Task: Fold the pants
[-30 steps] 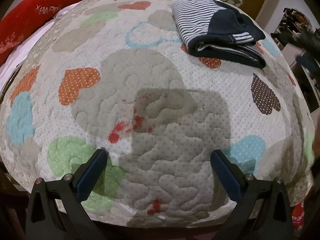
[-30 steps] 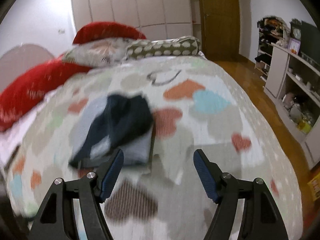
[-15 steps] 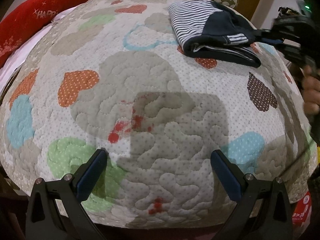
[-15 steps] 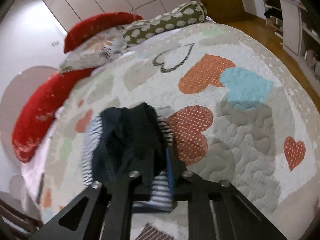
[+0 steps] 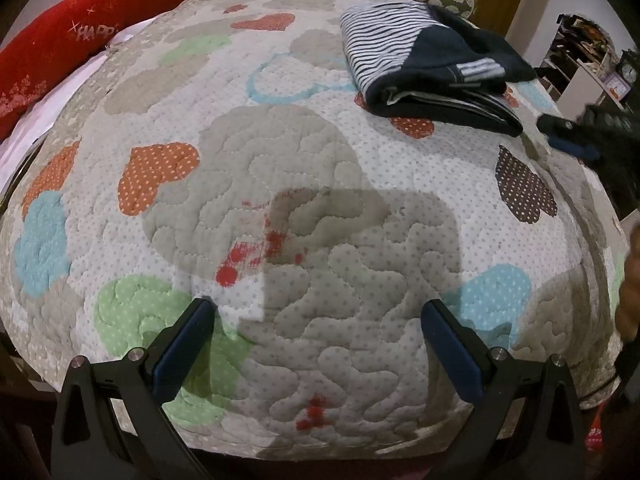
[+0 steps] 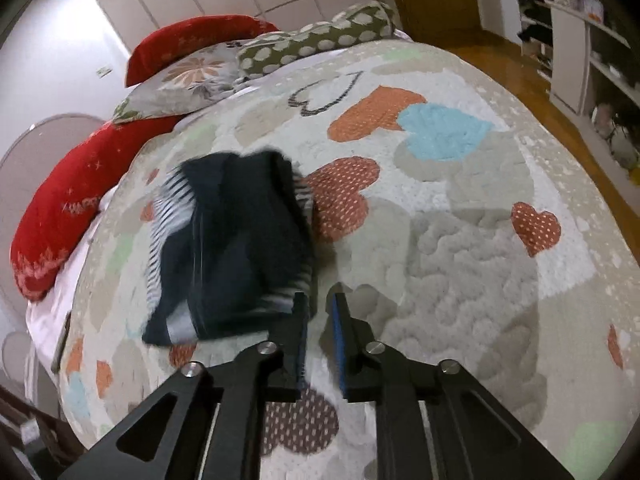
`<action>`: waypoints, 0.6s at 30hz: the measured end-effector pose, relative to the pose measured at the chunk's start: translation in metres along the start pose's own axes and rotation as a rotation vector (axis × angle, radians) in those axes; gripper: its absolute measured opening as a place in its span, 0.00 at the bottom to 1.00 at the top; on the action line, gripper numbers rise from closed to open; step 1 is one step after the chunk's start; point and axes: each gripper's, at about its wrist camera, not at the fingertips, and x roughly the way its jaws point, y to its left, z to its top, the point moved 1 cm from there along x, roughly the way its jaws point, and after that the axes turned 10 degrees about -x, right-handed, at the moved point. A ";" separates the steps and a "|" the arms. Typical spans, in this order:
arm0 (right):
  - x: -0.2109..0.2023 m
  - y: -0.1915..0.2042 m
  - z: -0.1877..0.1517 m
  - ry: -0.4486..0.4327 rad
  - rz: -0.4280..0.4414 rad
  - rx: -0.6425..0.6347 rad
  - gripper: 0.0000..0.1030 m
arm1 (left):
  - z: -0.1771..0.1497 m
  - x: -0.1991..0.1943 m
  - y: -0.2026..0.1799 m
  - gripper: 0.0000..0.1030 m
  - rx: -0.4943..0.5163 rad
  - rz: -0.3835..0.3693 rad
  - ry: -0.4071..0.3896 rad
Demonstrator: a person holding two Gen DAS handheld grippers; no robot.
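The folded pants, navy with white-striped parts, lie in a compact stack on the heart-patterned quilt, far right in the left wrist view. In the right wrist view the pants sit left of centre, blurred. My left gripper is open and empty, low over the quilt's near edge. My right gripper has its jaws nearly together with a narrow gap, holds nothing, and sits just off the near right corner of the pants. It also shows as a dark blur at the right of the left wrist view.
Red pillows, a floral pillow and a green spotted bolster lie at the head of the bed. White shelves and wooden floor are to the right.
My right gripper closed on the near edge of the pants, then let go and drew back; its jaws stay nearly together. The pants stayed folded. My left gripper held still.
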 end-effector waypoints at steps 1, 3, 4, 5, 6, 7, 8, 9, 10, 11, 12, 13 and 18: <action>-0.006 0.002 -0.007 -0.011 -0.015 -0.015 0.27 | -0.001 -0.001 0.000 1.00 -0.001 -0.004 -0.004; -0.017 0.003 -0.019 -0.037 -0.037 -0.030 0.38 | -0.001 -0.002 0.001 1.00 -0.006 -0.015 -0.019; -0.025 0.005 -0.029 -0.053 -0.044 -0.043 0.40 | -0.001 -0.002 0.001 1.00 -0.010 -0.019 -0.028; -0.029 0.006 -0.034 -0.060 -0.048 -0.051 0.41 | 0.000 -0.002 0.002 1.00 -0.015 -0.020 -0.034; -0.036 0.007 -0.044 -0.072 -0.061 -0.066 0.42 | 0.000 -0.002 0.001 1.00 -0.019 -0.017 -0.041; -0.040 0.008 -0.050 -0.080 -0.068 -0.075 0.45 | 0.000 -0.001 0.000 1.00 -0.019 -0.009 -0.046; -0.043 0.009 -0.054 -0.083 -0.072 -0.080 0.49 | 0.001 0.000 -0.002 1.00 -0.018 0.003 -0.049; -0.047 0.010 -0.061 -0.086 -0.078 -0.090 0.51 | 0.001 0.000 -0.003 1.00 -0.018 0.013 -0.050; -0.048 0.012 -0.064 -0.086 -0.081 -0.099 0.51 | 0.002 -0.002 -0.006 1.00 -0.007 0.026 -0.055; -0.051 0.015 -0.068 -0.088 -0.084 -0.113 0.51 | 0.003 -0.003 -0.008 1.00 0.006 0.035 -0.064; -0.053 0.017 -0.071 -0.091 -0.088 -0.123 0.52 | 0.005 -0.007 -0.012 1.00 0.032 0.049 -0.086; -0.056 0.021 -0.075 -0.100 -0.097 -0.148 0.53 | 0.007 -0.012 -0.018 1.00 0.062 0.065 -0.113; -0.061 0.035 -0.086 -0.128 -0.155 -0.240 0.60 | 0.020 -0.034 -0.037 1.00 0.117 0.046 -0.173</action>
